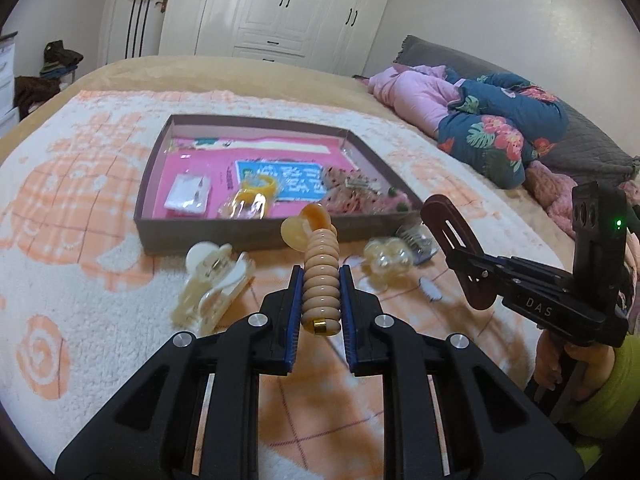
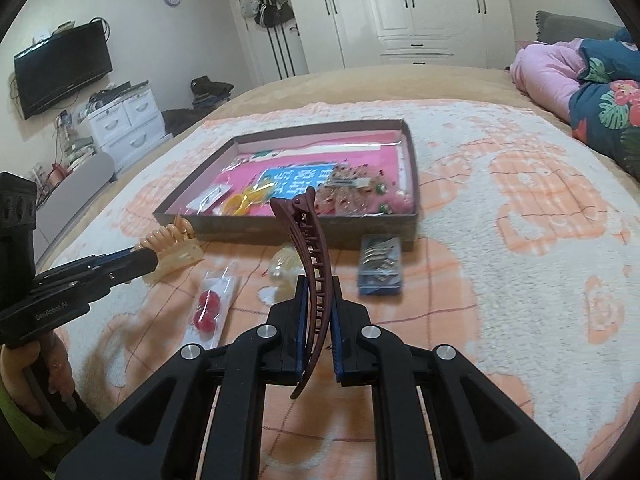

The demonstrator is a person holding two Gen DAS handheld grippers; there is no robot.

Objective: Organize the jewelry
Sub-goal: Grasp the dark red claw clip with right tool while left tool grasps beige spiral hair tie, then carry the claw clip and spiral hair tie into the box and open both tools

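A big bed (image 1: 280, 76) fills the room, with a fluffy white and orange blanket (image 1: 80, 208) spread on top. White closet doors (image 1: 280, 4) stand behind it. A flat brown box (image 1: 248, 236) sits in the middle of the blanket, with small things lying on its pink floor.

The left gripper (image 1: 321, 280) is closed tight on a peach coil hair tie (image 1: 321, 272), held up above the blanket just in front of the box. The right gripper (image 2: 319, 300) is closed tight on a long brown hair clip (image 2: 310, 264), also lifted up near the box.

A cream claw clip (image 1: 212, 284) lies on the blanket beside the left gripper. A small packet with red beads (image 2: 208, 306) and a little blue packet (image 2: 380, 266) lie on the blanket near the box.
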